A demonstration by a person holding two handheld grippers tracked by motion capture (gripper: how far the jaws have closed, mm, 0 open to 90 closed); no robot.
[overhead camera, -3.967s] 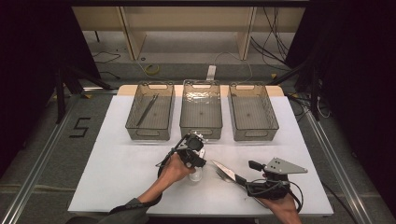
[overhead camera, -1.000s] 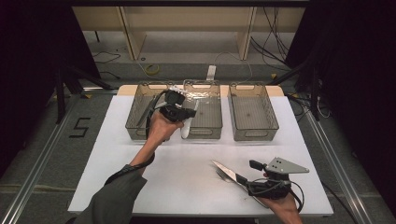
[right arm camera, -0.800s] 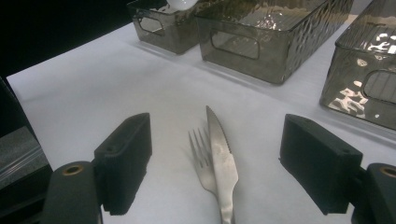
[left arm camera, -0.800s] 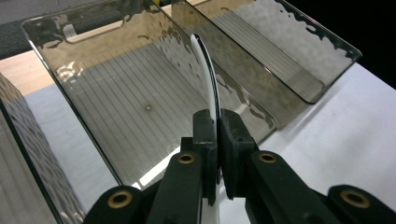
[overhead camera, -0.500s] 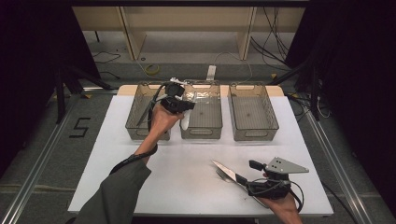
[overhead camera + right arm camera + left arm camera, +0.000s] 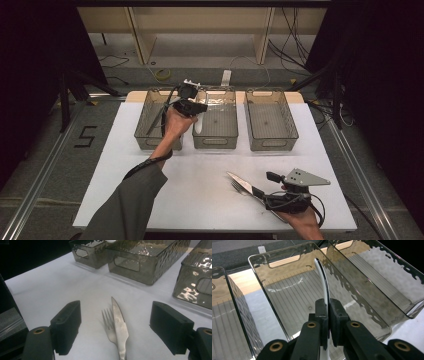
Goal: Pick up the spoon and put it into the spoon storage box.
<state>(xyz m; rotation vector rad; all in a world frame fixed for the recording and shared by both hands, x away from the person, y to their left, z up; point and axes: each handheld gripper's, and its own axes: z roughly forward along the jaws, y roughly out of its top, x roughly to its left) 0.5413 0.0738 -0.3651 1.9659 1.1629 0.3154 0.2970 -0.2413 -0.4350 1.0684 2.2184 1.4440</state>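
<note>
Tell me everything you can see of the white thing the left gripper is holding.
The white utensil is thin, glossy and curved, plastic by its look, seen edge-on, so its type is unclear. The left gripper is shut on it, pads pressing both faces. Its free end rises over the middle bin, touching nothing else visible.

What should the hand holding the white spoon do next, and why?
Probably lower it a little and open the jaws. The left gripper is shut on the white spoon, which hangs above the middle bin, so letting go should drop it inside.
</note>
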